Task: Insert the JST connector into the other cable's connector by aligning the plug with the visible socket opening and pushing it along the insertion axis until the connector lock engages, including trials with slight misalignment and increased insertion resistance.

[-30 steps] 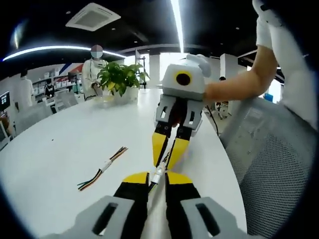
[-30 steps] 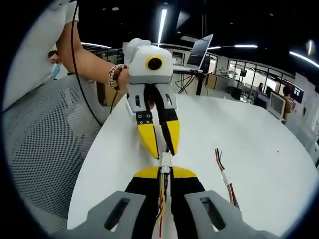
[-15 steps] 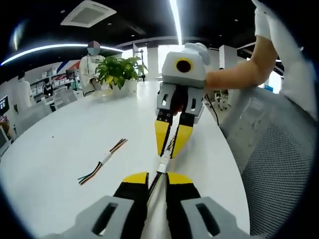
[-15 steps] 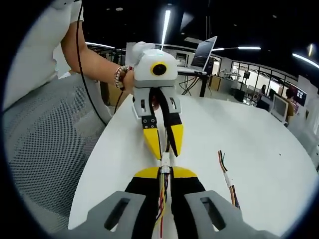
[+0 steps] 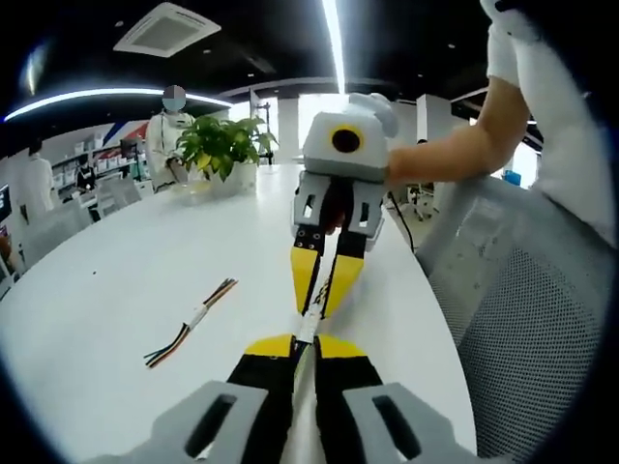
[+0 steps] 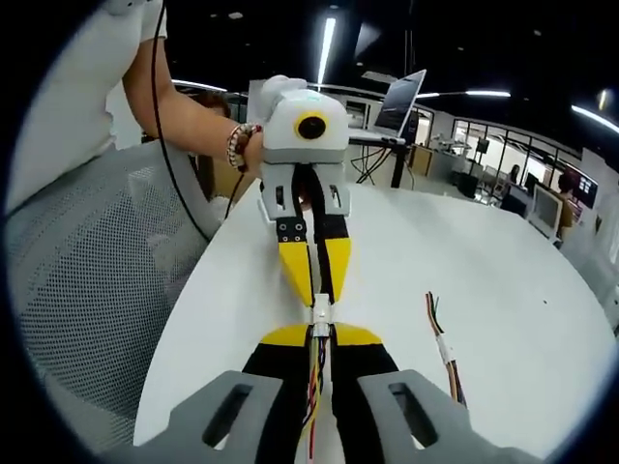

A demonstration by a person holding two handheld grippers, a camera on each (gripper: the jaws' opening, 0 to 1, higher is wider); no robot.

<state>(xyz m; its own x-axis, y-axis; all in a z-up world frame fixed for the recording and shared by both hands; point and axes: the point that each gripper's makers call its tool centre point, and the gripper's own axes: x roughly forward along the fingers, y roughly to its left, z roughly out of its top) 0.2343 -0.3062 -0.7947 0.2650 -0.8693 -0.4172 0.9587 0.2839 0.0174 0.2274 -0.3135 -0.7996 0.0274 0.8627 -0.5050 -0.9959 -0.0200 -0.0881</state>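
The two tongs face each other tip to tip above the white table (image 5: 116,280). The left tongs (image 5: 303,345) are closed on a cable with coloured wires, and the right tongs (image 6: 320,335) are closed on the other cable. Between the yellow tips sits the white JST connector (image 6: 320,313); in the left gripper view it (image 5: 307,326) is a small white piece in the same place. I cannot tell if plug and socket are fully joined. A spare cable (image 5: 189,322) lies flat on the table, well apart from the tongs. A potted plant (image 5: 221,147) stands at the far edge
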